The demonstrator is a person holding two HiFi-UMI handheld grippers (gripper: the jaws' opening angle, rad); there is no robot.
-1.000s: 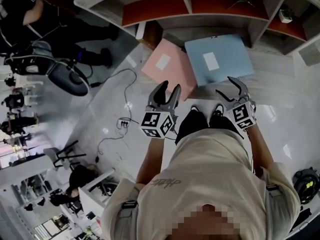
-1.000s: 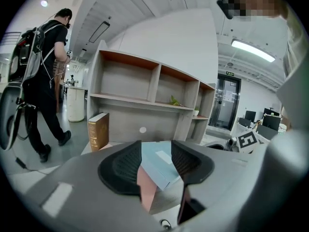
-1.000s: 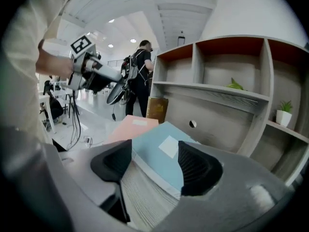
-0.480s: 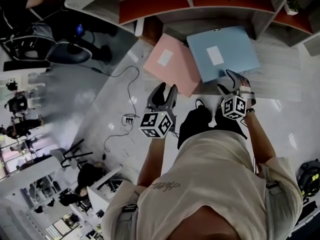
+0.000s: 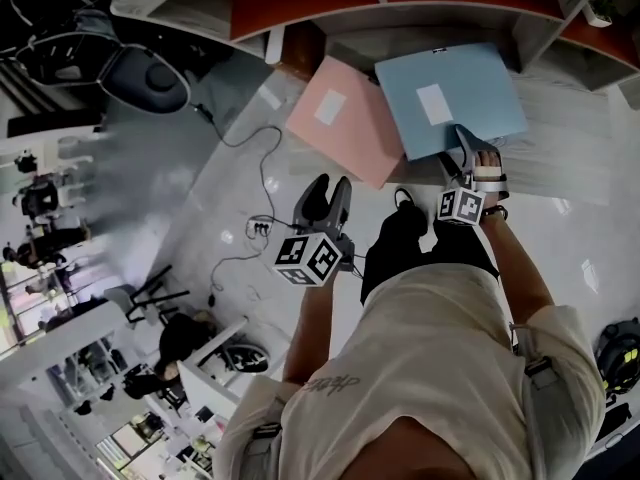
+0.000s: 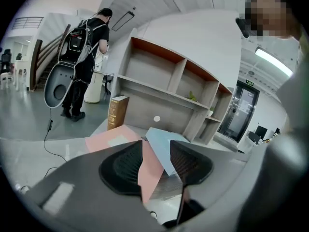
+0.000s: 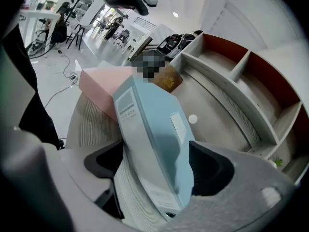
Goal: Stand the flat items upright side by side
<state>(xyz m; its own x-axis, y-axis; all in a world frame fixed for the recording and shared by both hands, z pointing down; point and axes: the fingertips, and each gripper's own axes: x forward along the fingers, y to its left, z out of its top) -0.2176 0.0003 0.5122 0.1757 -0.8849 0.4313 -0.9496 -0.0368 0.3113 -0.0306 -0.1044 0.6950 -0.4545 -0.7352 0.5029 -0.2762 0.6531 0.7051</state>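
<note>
The right gripper has its jaws opening around the near edge of the blue box, which lies flat on the desk just beside the pink box. The left gripper hovers short of them, jaws partly apart and empty.

cream short-sleeve tee, loose fit, dark script print on the left chest, too small to read. grey webbing straps over both shoulders, each with a dark buckle. dark trousers, dark shoe toe past them. left gripper: grey curved jaws, white cube with black square markers behind them. in the left gripper view, black ribbed pads sit in smooth grey shells.
</note>
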